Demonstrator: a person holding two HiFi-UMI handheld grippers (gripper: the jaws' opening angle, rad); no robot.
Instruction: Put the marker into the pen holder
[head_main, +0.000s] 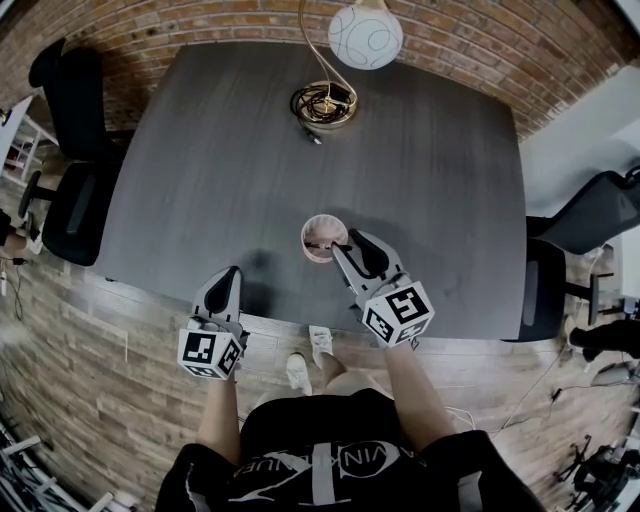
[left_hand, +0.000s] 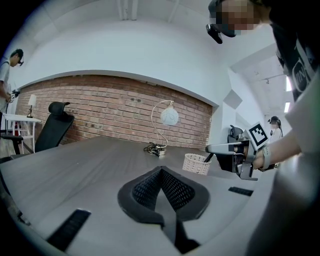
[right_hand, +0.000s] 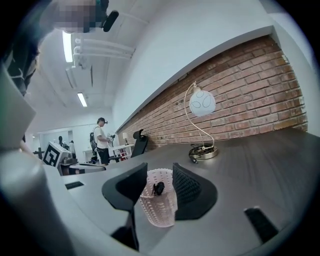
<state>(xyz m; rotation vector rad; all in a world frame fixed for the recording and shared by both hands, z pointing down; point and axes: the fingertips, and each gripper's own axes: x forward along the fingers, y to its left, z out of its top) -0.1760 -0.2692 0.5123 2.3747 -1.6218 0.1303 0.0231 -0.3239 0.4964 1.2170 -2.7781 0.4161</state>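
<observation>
Right hand-held gripper (right_hand: 160, 169); marker (right_hand: 158, 188) in holder (right_hand: 159, 212)

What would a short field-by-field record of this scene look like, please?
Marker: inside pen holder, dark end at the rim
Holder position: upright on table, near its front edge
Right claw: open, jaws either side of the holder, not pressing
Left claw: shut, empty, low over the table
Other: lamp at far edge
</observation>
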